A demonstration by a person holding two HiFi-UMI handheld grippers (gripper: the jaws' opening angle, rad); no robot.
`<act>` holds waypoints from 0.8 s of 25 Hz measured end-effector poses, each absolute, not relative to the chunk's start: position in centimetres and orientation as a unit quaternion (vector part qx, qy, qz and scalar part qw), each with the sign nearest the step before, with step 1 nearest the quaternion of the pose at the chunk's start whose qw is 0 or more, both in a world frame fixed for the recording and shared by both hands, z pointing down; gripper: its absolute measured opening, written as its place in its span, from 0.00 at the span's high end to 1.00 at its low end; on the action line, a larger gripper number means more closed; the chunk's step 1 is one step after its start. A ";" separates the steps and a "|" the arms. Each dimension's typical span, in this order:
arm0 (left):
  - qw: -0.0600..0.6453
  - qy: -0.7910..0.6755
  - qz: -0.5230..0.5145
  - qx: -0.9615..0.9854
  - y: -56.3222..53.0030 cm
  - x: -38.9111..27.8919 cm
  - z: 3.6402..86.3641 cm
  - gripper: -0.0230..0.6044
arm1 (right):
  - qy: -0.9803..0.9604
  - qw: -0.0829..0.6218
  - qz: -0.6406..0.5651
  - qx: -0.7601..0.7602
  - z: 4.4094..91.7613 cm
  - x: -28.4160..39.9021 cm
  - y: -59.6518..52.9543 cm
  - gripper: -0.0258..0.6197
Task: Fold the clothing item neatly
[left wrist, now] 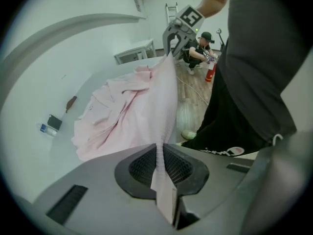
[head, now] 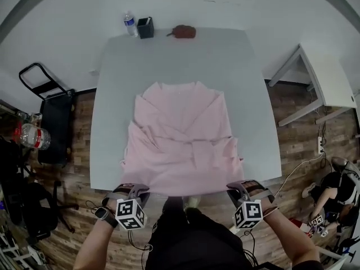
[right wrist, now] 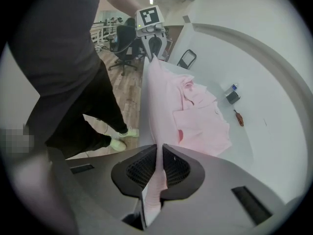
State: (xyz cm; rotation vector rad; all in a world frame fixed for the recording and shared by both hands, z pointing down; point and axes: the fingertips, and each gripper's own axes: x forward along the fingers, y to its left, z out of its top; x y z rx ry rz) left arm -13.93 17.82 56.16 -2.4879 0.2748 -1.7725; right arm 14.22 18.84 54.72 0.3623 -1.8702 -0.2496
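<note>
pink clothing item (head: 183,139) lies spread on the grey tabletop (head: 112,94), collar end toward the far side. both sleeves look turned in across the body, so the side folds seem done. its near hem sits at the tabletop's near edge, and both grippers hold it there. the left gripper (left wrist: 164,180) has its jaws pinched on a thin ridge of pink cloth at 1 hem corner. the right gripper (right wrist: 157,177) has its jaws closed on the cloth at the other corner. the hem is stretched between the 2, raised off the tabletop. what is left, by my reading, is to carry the hem over the body toward the collar, 1 or 2 times, and smooth the result.
</note>
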 end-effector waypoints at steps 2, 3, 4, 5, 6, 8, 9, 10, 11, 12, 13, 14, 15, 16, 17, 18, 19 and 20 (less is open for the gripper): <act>0.026 0.079 -0.575 -0.814 18.2 -14.1 54.1 0.91 | -0.803 0.569 -0.099 0.145 52.9 14.1 19.5 0.90; 0.025 0.077 -0.575 -0.814 18.0 -14.2 53.0 0.91 | -0.806 0.566 -0.098 0.142 51.8 14.1 19.6 0.90; 0.027 0.077 -0.575 -0.814 17.6 -14.3 51.9 0.91 | -0.809 0.562 -0.098 0.141 50.7 14.0 19.4 0.90; 0.030 0.078 -0.574 -0.814 16.9 -14.3 50.8 0.91 | -0.811 0.559 -0.102 0.142 49.5 14.1 18.9 0.90; 0.035 0.082 -0.573 -0.815 16.1 -14.2 49.8 0.91 | -0.812 0.556 -0.107 0.144 48.3 14.1 18.2 0.90; 0.045 0.095 -0.568 -0.816 13.7 -13.9 47.8 0.91 | -0.813 0.549 -0.118 0.154 46.1 14.4 16.0 0.90; 0.051 0.103 -0.566 -0.817 12.2 -13.8 47.0 0.91 | -0.813 0.546 -0.123 0.161 45.2 14.5 14.6 0.90; 0.056 0.112 -0.563 -0.817 10.4 -13.7 46.4 0.91 | -0.812 0.545 -0.129 0.168 44.4 14.6 12.9 0.90; 0.060 0.120 -0.562 -0.816 8.6 -13.7 45.8 0.91 | -0.810 0.544 -0.134 0.175 43.8 14.7 11.1 0.90; 0.064 0.127 -0.560 -0.816 6.7 -13.7 45.4 0.91 | -0.807 0.545 -0.138 0.181 43.3 14.8 9.2 0.90; 0.065 0.133 -0.559 -0.816 4.9 -13.6 45.1 0.91 | -0.804 0.547 -0.140 0.187 42.9 14.9 7.4 0.90; 0.065 0.138 -0.558 -0.816 3.1 -13.5 44.9 0.91 | -0.801 0.549 -0.139 0.194 42.7 15.1 5.6 0.90; 0.065 0.140 -0.558 -0.815 1.4 -13.4 44.8 0.91 | -0.800 0.550 -0.135 0.199 42.6 15.3 4.0 0.90; 0.063 0.141 -0.559 -0.814 -0.2 -13.2 44.9 0.91 | -0.799 0.551 -0.127 0.204 42.7 15.4 2.4 0.90; 0.060 0.139 -0.561 -0.814 -1.7 -13.1 45.2 0.91 | -0.799 0.552 -0.119 0.207 42.9 15.6 0.8 0.90; 0.056 0.135 -0.564 -0.813 -3.3 -13.0 45.7 0.91 | -0.797 0.556 -0.110 0.208 43.3 15.7 -0.7 0.90; 0.049 0.129 -0.567 -0.812 -4.9 -12.9 46.3 0.91 | -0.796 0.560 -0.102 0.207 43.9 15.8 -2.3 0.90; 0.042 0.120 -0.571 -0.811 -6.5 -12.8 47.1 0.90 | -0.793 0.566 -0.093 0.204 44.5 15.8 -3.8 0.90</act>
